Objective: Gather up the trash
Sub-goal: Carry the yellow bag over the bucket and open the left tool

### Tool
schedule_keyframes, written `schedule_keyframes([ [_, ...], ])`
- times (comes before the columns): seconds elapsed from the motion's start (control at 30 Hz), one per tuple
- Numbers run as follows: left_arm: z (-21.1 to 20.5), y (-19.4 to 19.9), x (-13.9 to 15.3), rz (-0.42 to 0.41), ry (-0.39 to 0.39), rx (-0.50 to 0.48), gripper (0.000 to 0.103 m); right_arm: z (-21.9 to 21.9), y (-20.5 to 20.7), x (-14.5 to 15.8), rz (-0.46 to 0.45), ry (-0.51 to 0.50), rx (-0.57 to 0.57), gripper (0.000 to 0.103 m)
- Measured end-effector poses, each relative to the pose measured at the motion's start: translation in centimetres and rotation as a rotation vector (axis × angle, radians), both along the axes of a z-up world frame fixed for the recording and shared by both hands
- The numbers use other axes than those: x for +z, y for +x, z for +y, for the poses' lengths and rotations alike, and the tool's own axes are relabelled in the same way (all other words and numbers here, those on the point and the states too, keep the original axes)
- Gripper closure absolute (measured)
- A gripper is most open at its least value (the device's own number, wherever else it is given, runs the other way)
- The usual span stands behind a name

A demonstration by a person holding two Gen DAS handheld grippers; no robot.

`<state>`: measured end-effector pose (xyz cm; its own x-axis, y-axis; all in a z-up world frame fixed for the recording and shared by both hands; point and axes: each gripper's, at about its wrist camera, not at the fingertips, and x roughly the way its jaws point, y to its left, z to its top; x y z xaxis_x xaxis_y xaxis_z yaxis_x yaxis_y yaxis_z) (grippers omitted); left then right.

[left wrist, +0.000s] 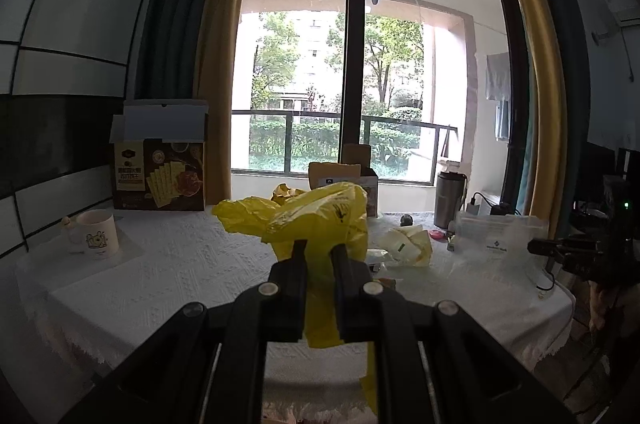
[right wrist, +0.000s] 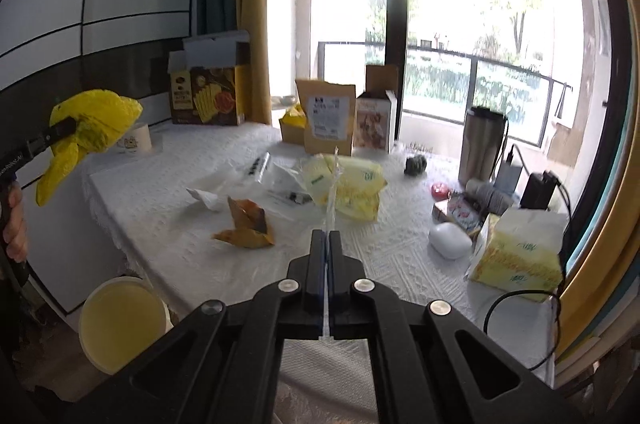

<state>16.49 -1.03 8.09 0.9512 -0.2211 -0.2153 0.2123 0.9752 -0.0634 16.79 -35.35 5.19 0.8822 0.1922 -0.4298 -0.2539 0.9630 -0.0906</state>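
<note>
Right hand-held gripper (right wrist: 328, 233) clamped on thin clear wrapper strip (right wrist: 333, 184); left hand-held gripper (left wrist: 320, 244) pinching yellow trash bag (left wrist: 320, 216).
Keep both grips tight, get the bag mouth open, feed strip inside. Right points slightly down over surface (right wrist: 168, 192); left near level, bag held clear above it.

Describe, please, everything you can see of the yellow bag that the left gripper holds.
The yellow bag is thin, glossy plastic, crumpled and bunched, with faint dark print on one side. The left gripper is shut on its middle, so it hangs in the air above the table, touching nothing else. A puffed part rises above the fingers; a narrow tail droops below them. In the right wrist view it sits at the far left, over the table's edge, above a round bin.
</note>
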Motion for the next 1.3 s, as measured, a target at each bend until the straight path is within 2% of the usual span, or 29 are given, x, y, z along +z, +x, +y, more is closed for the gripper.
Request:
schedule_keyframes([
  [0.27,1.8,-4.8,-0.2,-0.031,0.015,0.009,0.093,3.4,-5.6,2.0,-0.112,-0.026,0.013,0.102],
  [0.4,2.6,-6.4,-1.0,-0.020,0.048,0.046,0.093,6.2,-8.1,2.7,-0.164,-0.039,0.053,0.102],
  [0.7,5.3,-8.0,-4.0,0.052,-0.019,0.061,0.093,12.5,-10.5,2.3,-0.173,-0.040,0.192,0.102],
  [0.9,7.0,-9.0,-5.6,0.086,-0.028,0.069,0.093,17.0,-10.7,0.5,-0.142,-0.018,0.284,0.102],
  [1.1,9.1,-9.5,-8.5,0.156,-0.092,0.092,0.093,20.8,-9.5,-2.5,-0.087,-0.003,0.359,0.102],
  [1.2,10.2,-9.2,-10.0,0.203,-0.143,0.100,0.093,22.9,-8.8,-4.4,-0.060,-0.029,0.394,0.102],
  [1.3,11.0,-8.8,-11.3,0.241,-0.155,0.114,0.093,24.4,-8.2,-6.1,-0.033,-0.045,0.418,0.102],
])
